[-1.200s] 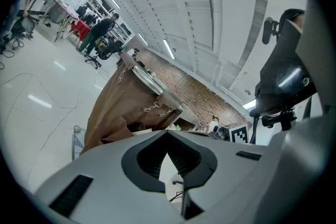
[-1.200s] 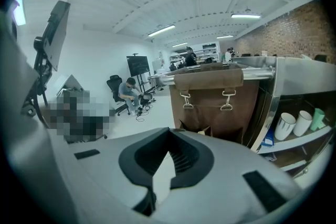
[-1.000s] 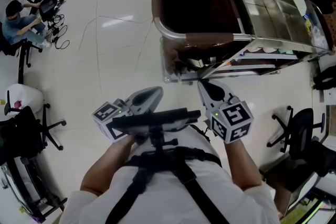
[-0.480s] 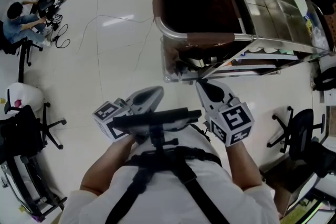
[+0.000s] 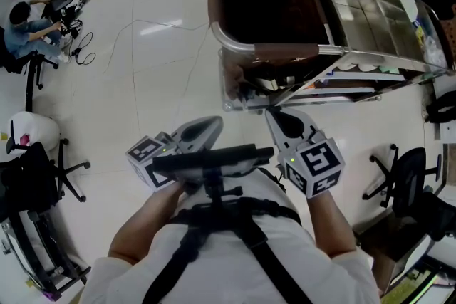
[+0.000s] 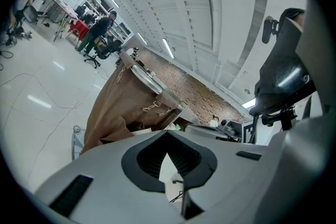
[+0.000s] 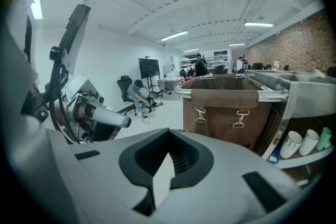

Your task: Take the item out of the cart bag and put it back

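Note:
The brown cart bag [image 5: 263, 3] hangs open in the cart's metal frame [image 5: 235, 46] just ahead of me; its inside is dark and no item shows in it. My left gripper [image 5: 214, 123] is held level near my chest, short of the cart, jaws shut with nothing between them. My right gripper [image 5: 274, 114] points slightly down toward the cart's near end, also shut and empty. In the left gripper view the bag [image 6: 121, 107] lies beyond the closed gripper [image 6: 168, 134]. In the right gripper view the bag [image 7: 226, 113], hung by two clips, faces the closed gripper [image 7: 168, 131].
A steel top [image 5: 363, 3] covers the cart's right part, with white cups [image 7: 291, 144] on a shelf below. Office chairs [image 5: 399, 174] [image 5: 35, 174] stand on both sides. A seated person [image 5: 21, 32] and floor cables [image 5: 78, 46] are far left.

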